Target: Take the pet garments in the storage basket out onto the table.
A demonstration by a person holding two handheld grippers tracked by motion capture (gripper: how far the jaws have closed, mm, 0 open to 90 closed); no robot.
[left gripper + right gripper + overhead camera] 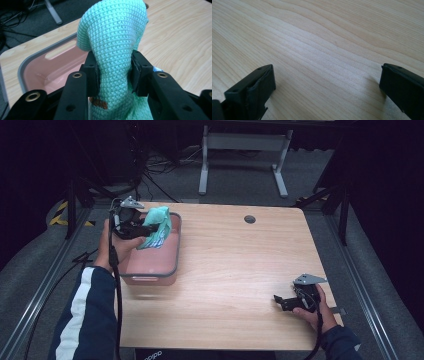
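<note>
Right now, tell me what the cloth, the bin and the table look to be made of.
Cloth: mint-green fabric, likely microfibre, with a matte waffle-like texture.
Bin: probably plastic; pink walls with a soft sheen, a grey rim.
Table: wood or wood-look laminate, judging by the light grain lines; smooth, low-gloss surface.

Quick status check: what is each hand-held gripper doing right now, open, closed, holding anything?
Left hand-held gripper: closed on the green cloth, above the pink bin.
Right hand-held gripper: open, nothing between its jaws, over the table.

Our left gripper (145, 231), upper left, is clamped tight, arm raised; our right gripper (280, 301), lower right, rests with jaws wide apart.
</note>
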